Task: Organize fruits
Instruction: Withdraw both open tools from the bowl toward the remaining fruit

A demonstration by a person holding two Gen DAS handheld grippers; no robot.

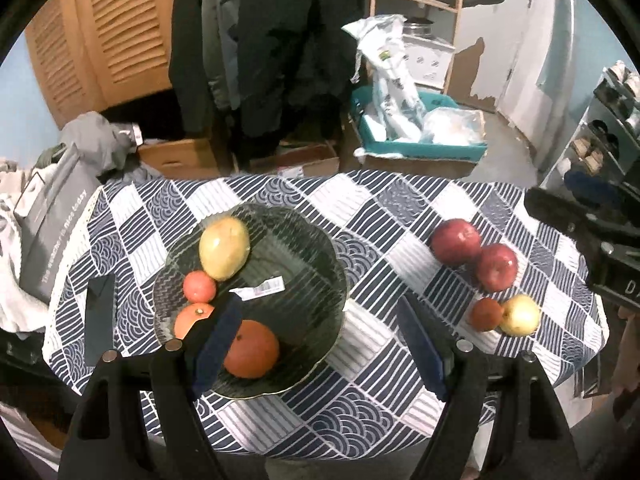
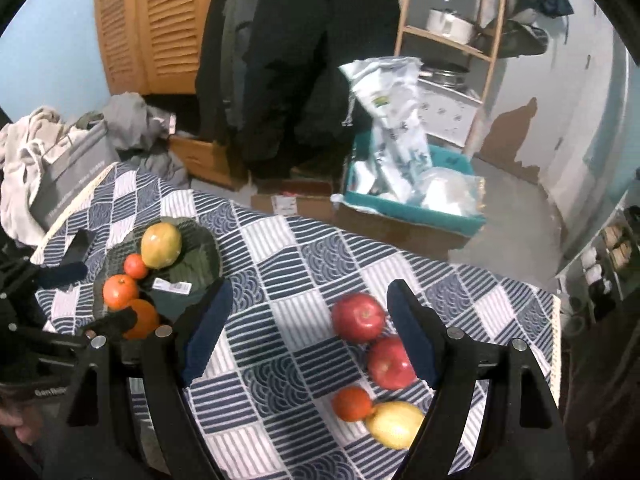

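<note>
A dark green glass plate [image 1: 304, 248] on the checked tablecloth holds a mango [image 1: 224, 247], a small tangerine [image 1: 199, 286] and two oranges [image 1: 252, 349]. My left gripper [image 1: 320, 344] hovers open above the plate's near side with nothing in its grasp. To the right, on the cloth, lie two red apples [image 2: 358, 316], a tangerine [image 2: 352, 402] and a yellow lemon-like fruit [image 2: 394, 424]. My right gripper [image 2: 310, 334] hangs open above the cloth; its right finger covers part of the nearer apple [image 2: 390, 362]. It holds nothing.
A white label [image 1: 260, 288] lies in the plate. A dark flat phone-like object [image 1: 98, 316] rests on the cloth left of the plate. Beyond the table's far edge are cardboard boxes [image 1: 176, 156], a teal bin [image 1: 424, 144], hanging coats and a wooden shelf.
</note>
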